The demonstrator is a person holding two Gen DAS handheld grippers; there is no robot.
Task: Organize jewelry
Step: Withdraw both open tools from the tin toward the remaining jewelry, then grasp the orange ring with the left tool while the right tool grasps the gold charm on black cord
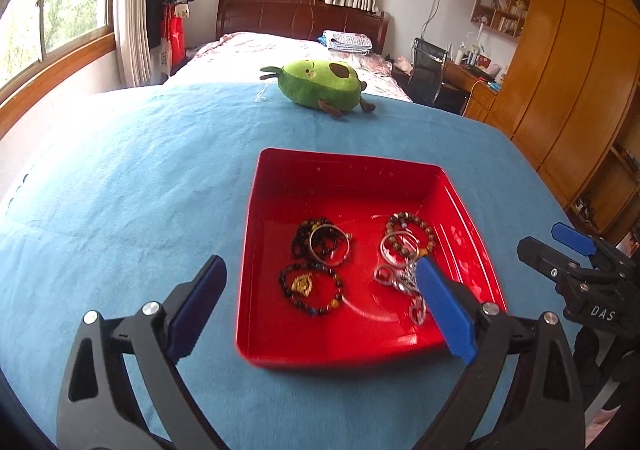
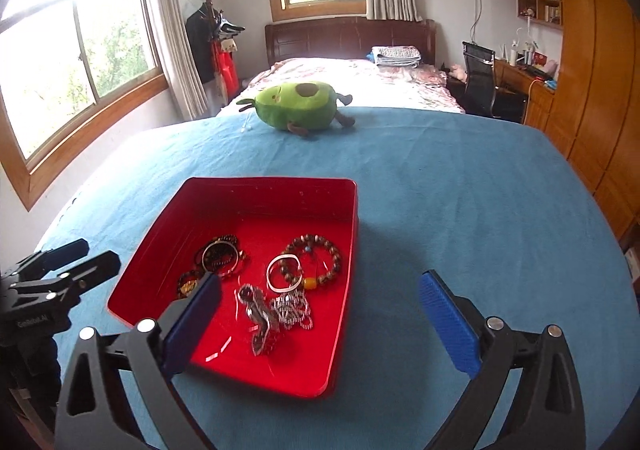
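All jewelry (image 1: 344,262) sits in tray (image 1: 348,166); nothing left on cloth (image 1: 140,190). Both grippers (image 1: 320,314) (image 2: 320,326) spread, empty, at 6 o'clock.

R gripper (image 2: 320,314) open w/ nothing held, over red tray (image 2: 248,186) w/ jewelry (image 2: 280,290).

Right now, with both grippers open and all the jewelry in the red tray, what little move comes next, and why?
Probably ease both grippers back. The left gripper and right gripper are open and empty, and every piece, like the silver chain necklace and brown beaded bracelet, already lies inside the red plastic tray. No jewelry shows on the blue cloth.
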